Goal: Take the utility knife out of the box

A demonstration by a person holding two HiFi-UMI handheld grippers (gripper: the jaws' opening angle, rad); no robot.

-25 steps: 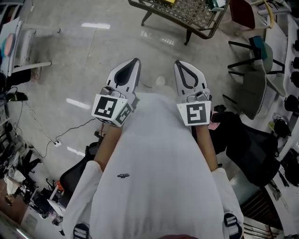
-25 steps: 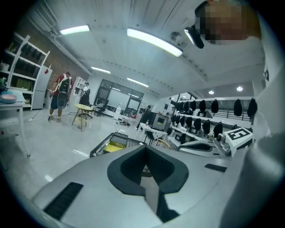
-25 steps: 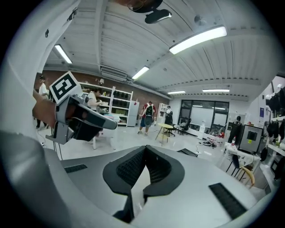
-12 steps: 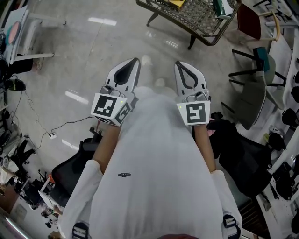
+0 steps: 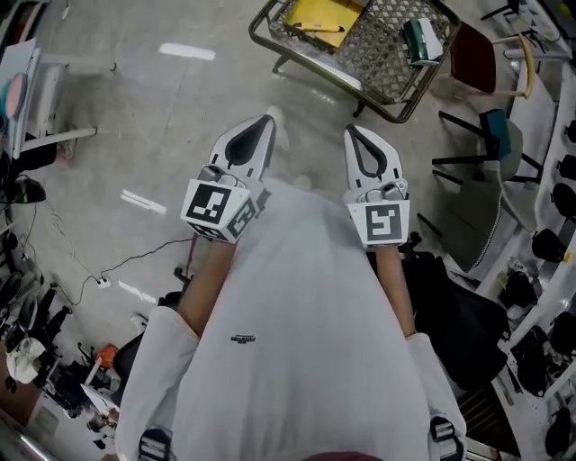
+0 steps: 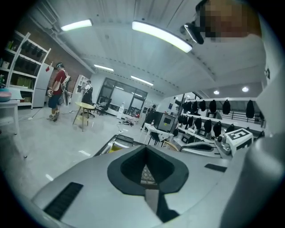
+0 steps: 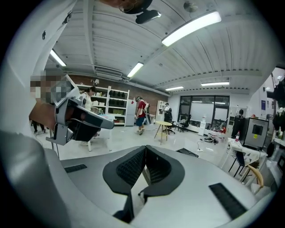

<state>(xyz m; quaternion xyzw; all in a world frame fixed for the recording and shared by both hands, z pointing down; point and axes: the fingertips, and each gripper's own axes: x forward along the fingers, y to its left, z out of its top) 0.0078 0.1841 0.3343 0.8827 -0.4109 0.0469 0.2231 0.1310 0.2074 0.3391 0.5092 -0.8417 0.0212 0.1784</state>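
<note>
My left tool [image 5: 266, 120] and right tool [image 5: 352, 131] are both clenched shut on nothing, side by side above the floor [image 5: 171, 117]. I cannot make out the knife. A wire basket [image 5: 373, 40] holding something yellow [image 5: 319, 16] lies ahead.

In the head view the wire basket [image 5: 373, 49] is cut off by the upper edge of the frame, and the yellow item [image 5: 319, 16] inside it is cropped there too. The green and white item [image 5: 421, 39] at its right side cannot be identified, and whether a utility knife lies in the basket cannot be told. The floor at lower centre is hidden by the person's white shirt [image 5: 306, 342], and the hands are covered by the marker cubes [image 5: 216, 209]. In the left gripper view most of the basket is hidden behind the left tongs [image 6: 144, 147]; only a yellow strip is seen at centre left.
</note>
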